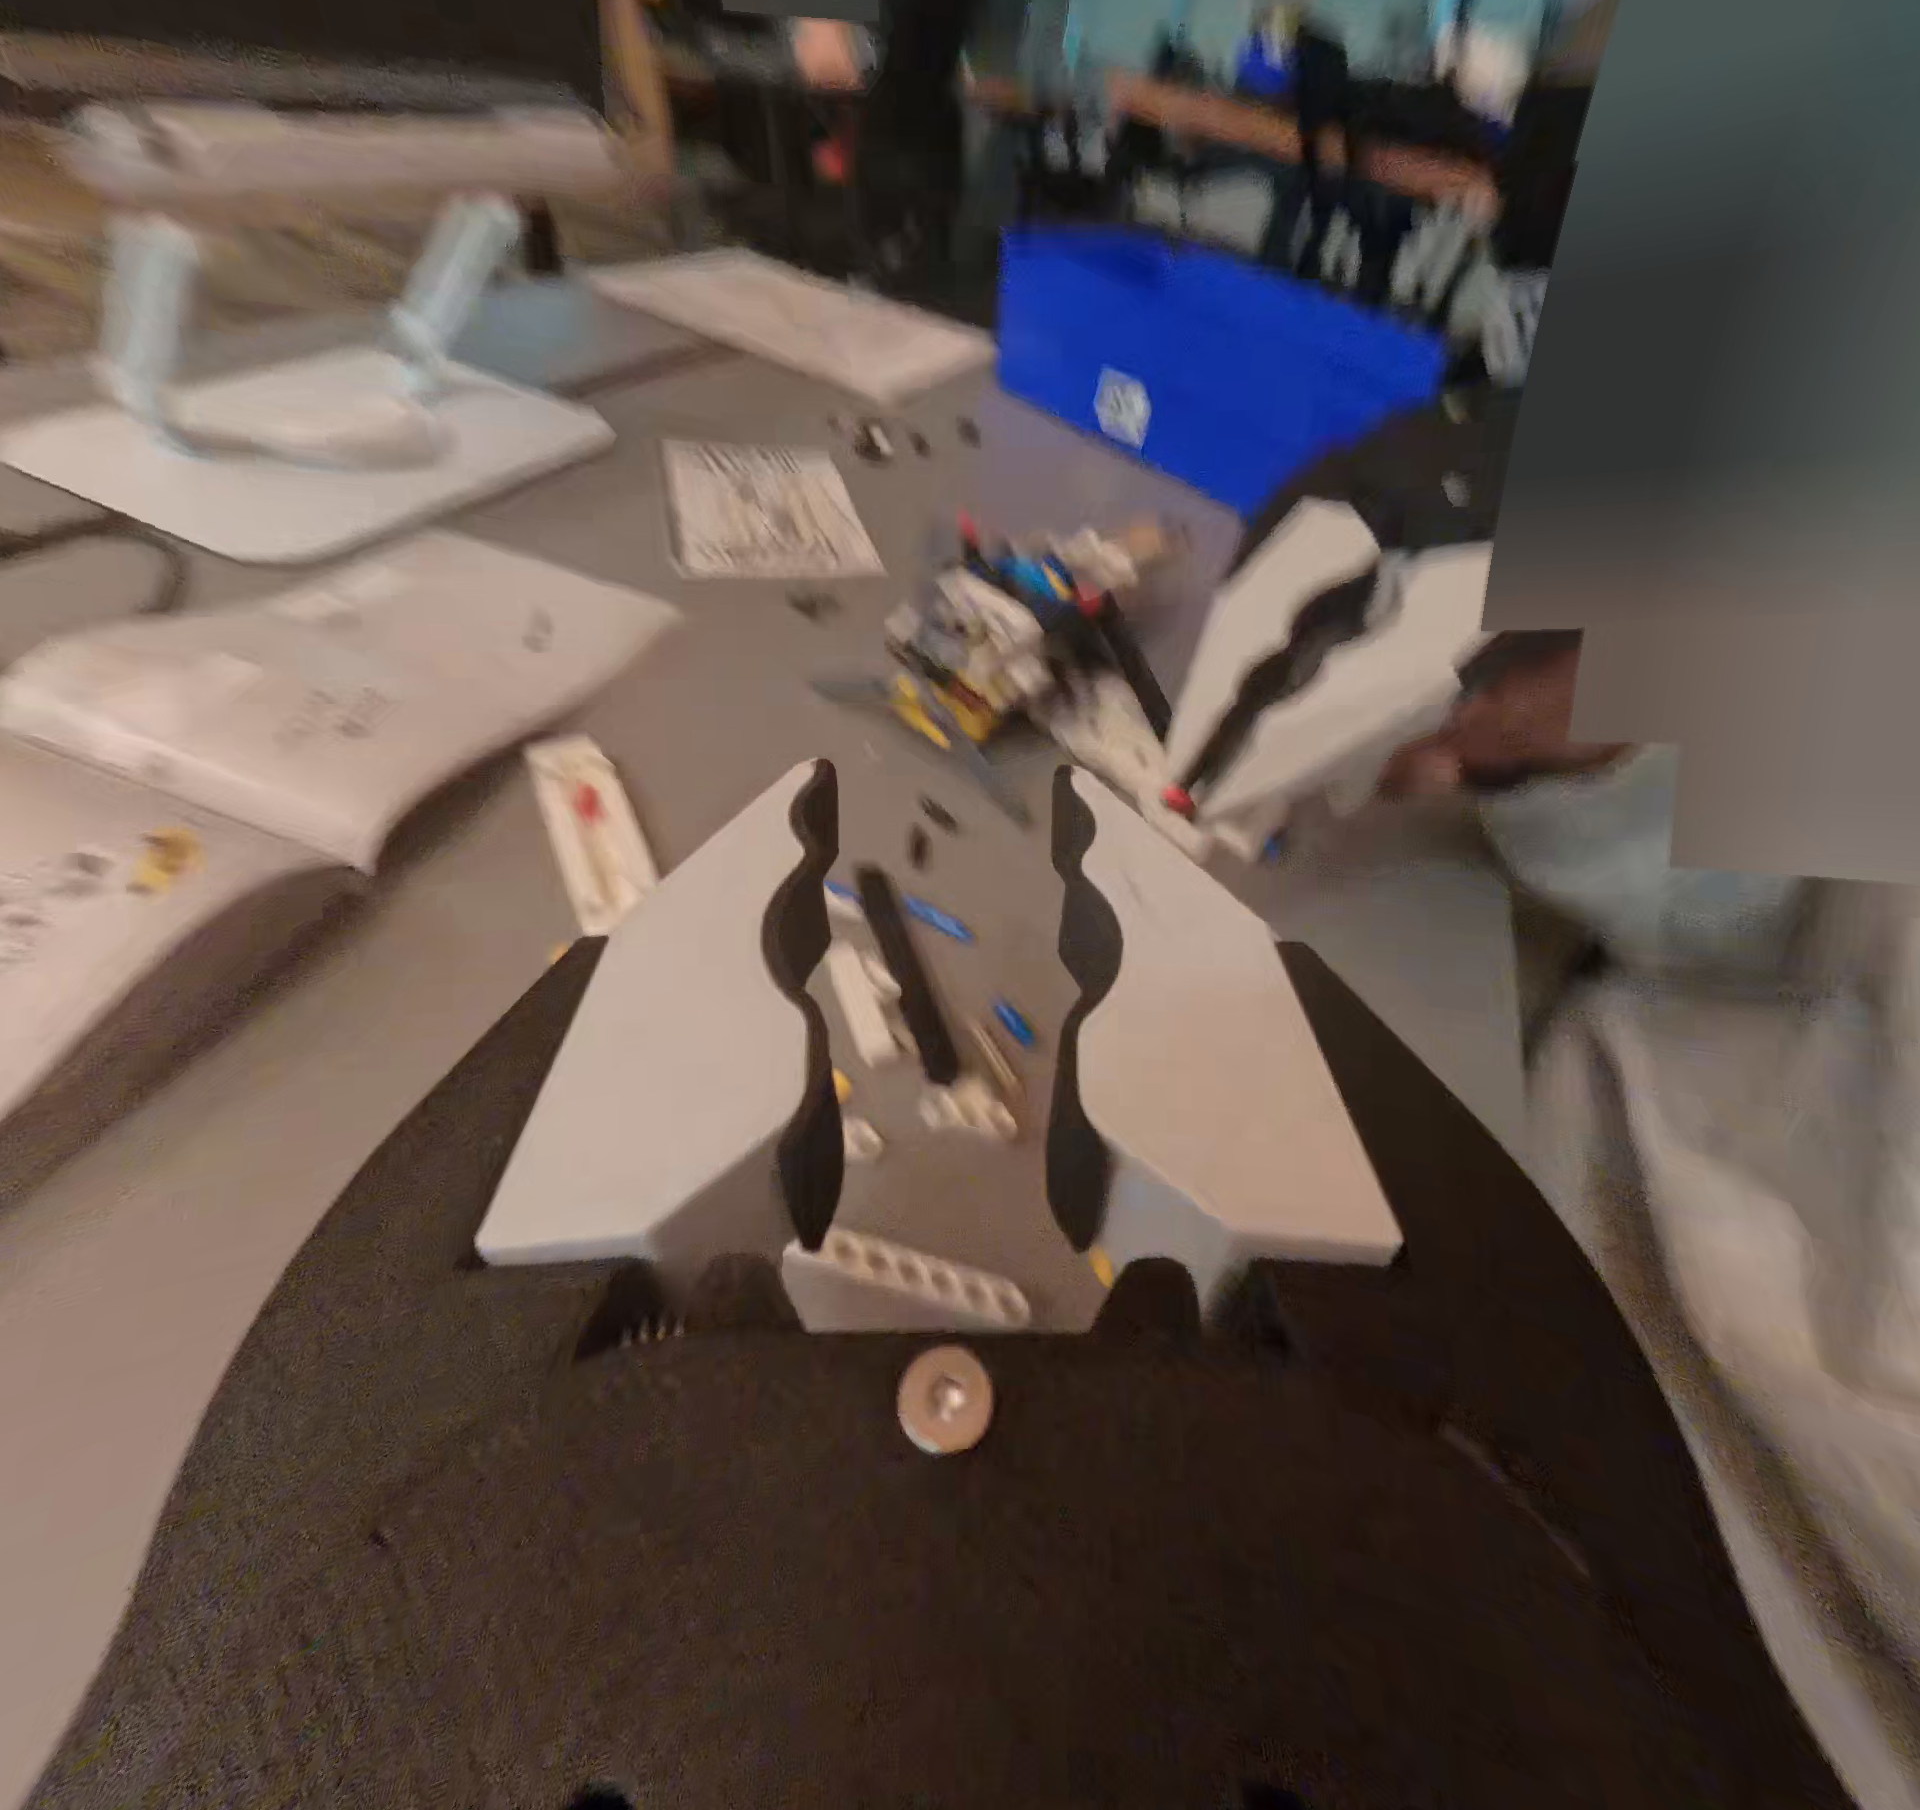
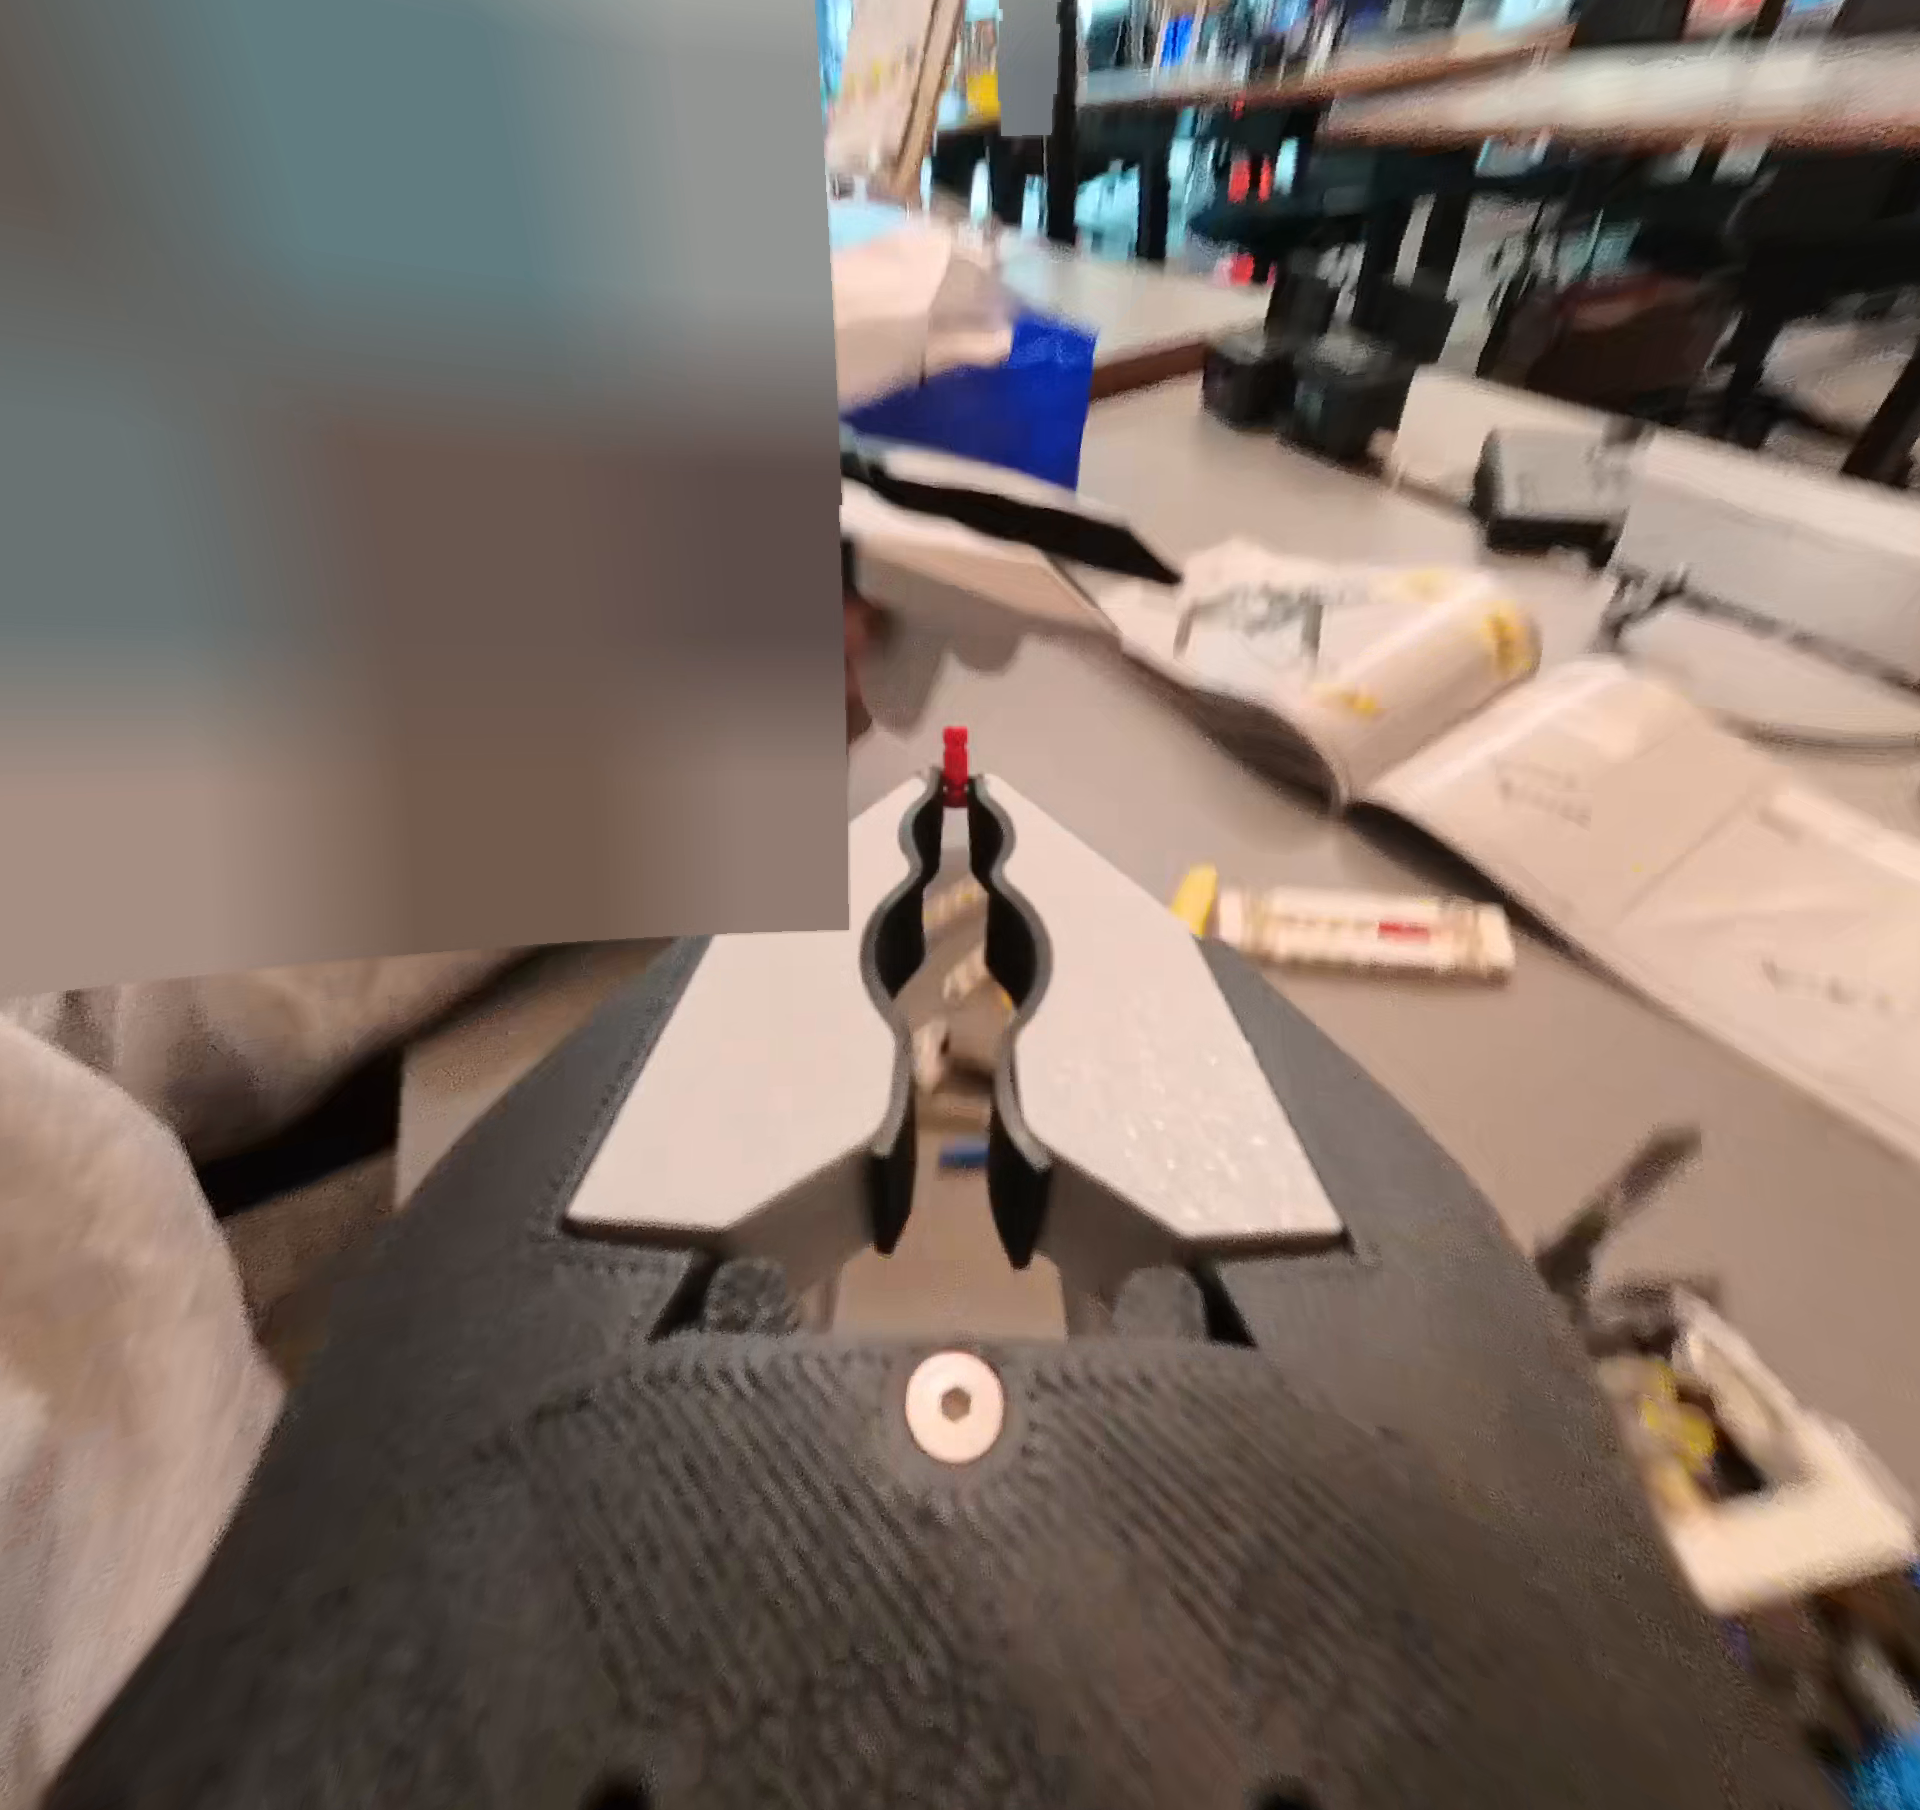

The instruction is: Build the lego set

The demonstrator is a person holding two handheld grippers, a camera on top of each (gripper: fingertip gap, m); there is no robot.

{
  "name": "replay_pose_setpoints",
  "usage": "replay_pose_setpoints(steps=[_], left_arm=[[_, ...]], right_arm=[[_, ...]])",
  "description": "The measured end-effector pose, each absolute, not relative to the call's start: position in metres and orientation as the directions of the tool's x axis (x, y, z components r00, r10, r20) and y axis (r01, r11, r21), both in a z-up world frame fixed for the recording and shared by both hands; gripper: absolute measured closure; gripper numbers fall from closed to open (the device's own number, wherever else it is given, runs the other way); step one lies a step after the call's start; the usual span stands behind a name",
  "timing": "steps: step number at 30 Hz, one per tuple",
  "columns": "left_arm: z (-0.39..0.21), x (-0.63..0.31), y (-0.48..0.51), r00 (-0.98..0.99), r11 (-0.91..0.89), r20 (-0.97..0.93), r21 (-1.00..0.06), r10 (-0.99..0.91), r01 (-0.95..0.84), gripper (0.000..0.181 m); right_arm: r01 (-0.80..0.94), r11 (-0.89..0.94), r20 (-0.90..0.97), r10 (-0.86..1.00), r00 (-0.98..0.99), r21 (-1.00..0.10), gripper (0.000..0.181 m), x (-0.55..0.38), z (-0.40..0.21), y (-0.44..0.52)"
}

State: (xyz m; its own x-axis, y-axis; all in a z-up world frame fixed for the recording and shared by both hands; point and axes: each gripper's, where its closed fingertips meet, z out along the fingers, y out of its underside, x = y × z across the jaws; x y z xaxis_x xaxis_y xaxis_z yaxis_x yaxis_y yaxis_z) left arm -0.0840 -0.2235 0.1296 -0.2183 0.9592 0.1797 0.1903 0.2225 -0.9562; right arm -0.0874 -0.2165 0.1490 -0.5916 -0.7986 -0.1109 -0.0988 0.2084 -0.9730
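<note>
My left gripper [image 1: 943, 792] is open and empty above loose pieces on the grey table: a long black beam [image 1: 909, 976], white bricks [image 1: 966, 1108] and small blue pins [image 1: 935, 919]. A partly built model [image 1: 997, 633] of white, black, yellow and blue parts lies beyond them; it also shows at the lower right of the right wrist view [image 2: 1714, 1428]. My right gripper [image 2: 956, 786] is shut on a small red pin [image 2: 955, 754] held at its tips. It shows in the left wrist view [image 1: 1184, 799] too, right of the model.
Open instruction booklets [image 1: 312, 680] [image 2: 1558, 773] lie on the table. A narrow white sticker strip [image 1: 587, 830] [image 2: 1361, 929] lies near them. Monitor stands [image 1: 291, 410], a printed sheet [image 1: 769, 508] and a blue bin [image 1: 1195, 358] stand farther back. A person's grey sleeve [image 1: 1714, 1189] is at the right.
</note>
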Motion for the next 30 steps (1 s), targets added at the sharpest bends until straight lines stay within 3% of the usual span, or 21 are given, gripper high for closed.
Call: replay_pose_setpoints(steps=[1,6,13,18,30], left_arm=[[0.115,-0.084,-0.203,-0.199,0.191,0.138,-0.940,0.970,0.283,0.145],[0.053,-0.075,-0.151,-0.196,0.085,-0.045,-0.789,0.980,0.608,0.148],[0.019,-0.070,-0.150,-0.192,0.096,-0.076,-0.656,0.979,0.749,0.149],[0.017,-0.076,-0.140,-0.136,0.105,0.005,-0.667,0.991,0.737,0.166],[0.017,-0.080,-0.126,-0.043,0.098,0.095,-0.709,0.995,0.699,0.167]], right_arm=[[-0.141,0.255,-0.127,-0.800,-0.587,-0.957,0.179,-0.094,0.137,-0.206],[-0.252,0.438,-0.258,-0.811,-0.525,-0.863,0.179,-0.111,0.085,-0.146],[-0.380,0.460,-0.241,-0.833,-0.498,-0.802,0.179,-0.099,0.047,-0.133],[-0.460,0.472,-0.221,-0.839,-0.498,-0.752,0.178,-0.094,0.029,-0.139],[-0.622,0.392,-0.203,-0.913,-0.354,-0.678,0.179,-0.086,0.020,-0.132]])
